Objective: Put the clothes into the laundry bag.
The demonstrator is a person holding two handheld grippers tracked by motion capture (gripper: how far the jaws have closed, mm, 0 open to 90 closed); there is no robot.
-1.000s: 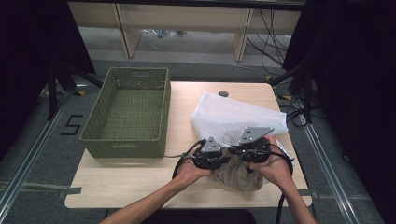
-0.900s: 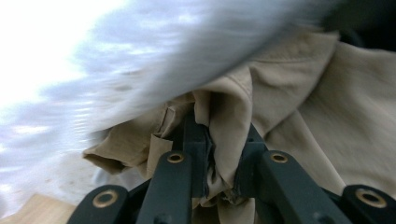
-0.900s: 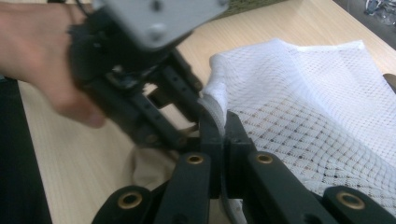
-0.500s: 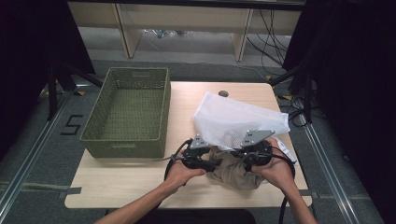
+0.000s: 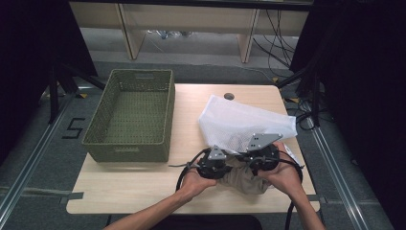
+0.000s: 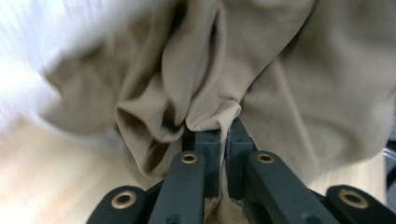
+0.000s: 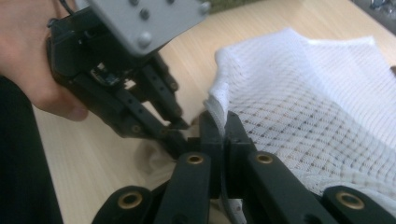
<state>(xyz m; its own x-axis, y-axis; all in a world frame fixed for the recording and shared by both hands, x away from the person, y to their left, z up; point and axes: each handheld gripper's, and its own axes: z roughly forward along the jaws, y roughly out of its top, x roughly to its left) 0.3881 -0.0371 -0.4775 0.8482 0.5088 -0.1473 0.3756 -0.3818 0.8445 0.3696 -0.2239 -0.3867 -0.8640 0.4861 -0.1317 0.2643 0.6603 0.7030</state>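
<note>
A crumpled beige garment [image 5: 245, 180] lies at the table's front right, partly inside the mouth of a white mesh bag [image 5: 239, 122]. My left gripper [image 5: 229, 166] has just been closing and is now shut on a fold of the beige garment [image 6: 280, 70], the cloth pinched between its pads [image 6: 223, 127]. My right gripper [image 5: 243, 161] is shut on the rim of the mesh bag [image 7: 327, 93], pinched at its tips [image 7: 223, 125]. The left gripper [image 7: 180, 123] sits close beside it, jaws meeting almost tip to tip.
A green woven basket [image 5: 128, 149] stands empty at the table's left. The wooden table [image 5: 143, 188] has a cable hole [image 5: 229, 96] at its far edge. Black cables loop from both grippers near the front edge. Shelving and cables lie beyond the table.
The left gripper drew away to the left half a second ago, then came back right and now pinches the beige garment. The right gripper kept still on the bag rim.
</note>
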